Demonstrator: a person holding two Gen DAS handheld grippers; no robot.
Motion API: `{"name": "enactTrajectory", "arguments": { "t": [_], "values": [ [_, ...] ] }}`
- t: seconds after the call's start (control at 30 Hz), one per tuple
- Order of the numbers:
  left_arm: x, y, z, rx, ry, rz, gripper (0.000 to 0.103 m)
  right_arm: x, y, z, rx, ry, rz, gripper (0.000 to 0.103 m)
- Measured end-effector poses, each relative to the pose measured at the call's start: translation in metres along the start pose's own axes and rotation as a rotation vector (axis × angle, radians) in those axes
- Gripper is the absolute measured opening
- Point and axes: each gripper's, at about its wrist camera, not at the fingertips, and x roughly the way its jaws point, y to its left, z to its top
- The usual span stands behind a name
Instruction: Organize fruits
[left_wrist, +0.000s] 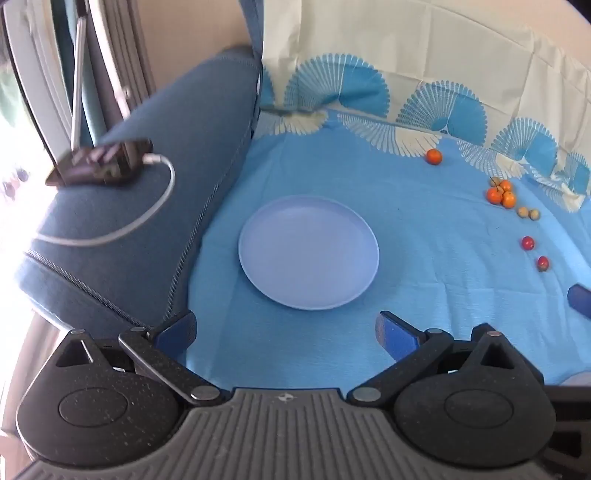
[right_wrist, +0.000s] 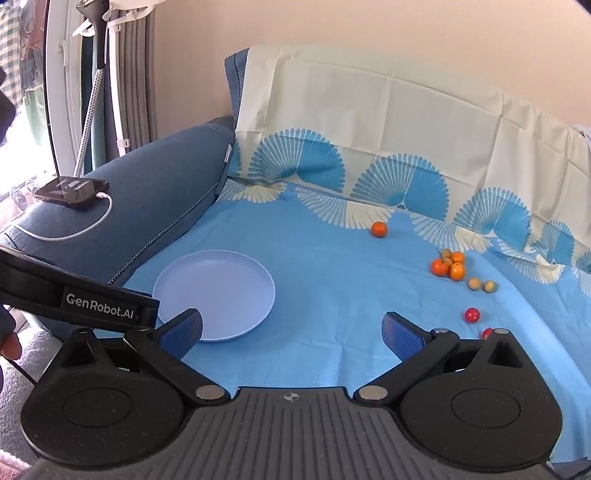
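Observation:
An empty lilac plate (left_wrist: 308, 253) (right_wrist: 214, 295) lies on the blue cloth (left_wrist: 424, 240) (right_wrist: 332, 295). Small fruits lie scattered to its right: a lone orange fruit (left_wrist: 434, 156) (right_wrist: 379, 229) at the back, an orange cluster (left_wrist: 500, 192) (right_wrist: 448, 266), two small tan fruits (left_wrist: 528, 213) (right_wrist: 482, 285), and two red fruits (left_wrist: 528, 243) (right_wrist: 471, 315). My left gripper (left_wrist: 286, 332) is open and empty just before the plate. My right gripper (right_wrist: 291, 330) is open and empty, with the plate at its left finger and the red fruits to its right.
A blue sofa armrest (left_wrist: 147, 206) (right_wrist: 147, 192) on the left carries a phone (left_wrist: 99, 166) (right_wrist: 72, 191) with a white cable. The patterned cloth runs up the backrest (right_wrist: 369, 122). The left gripper's body (right_wrist: 74, 295) shows in the right wrist view.

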Motion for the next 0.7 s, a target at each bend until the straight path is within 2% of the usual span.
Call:
{"name": "enactTrajectory", "arguments": {
  "t": [0.37, 0.7],
  "values": [
    [0.003, -0.008, 0.000, 0.025, -0.002, 0.033, 0.103, 0.008, 0.001, -0.008, -0.007, 0.024, 0.037, 0.103],
    [0.006, -0.010, -0.001, 0.038, 0.005, 0.054, 0.103, 0.011, 0.000, -0.011, 0.012, 0.026, 0.027, 0.103]
  ]
}}
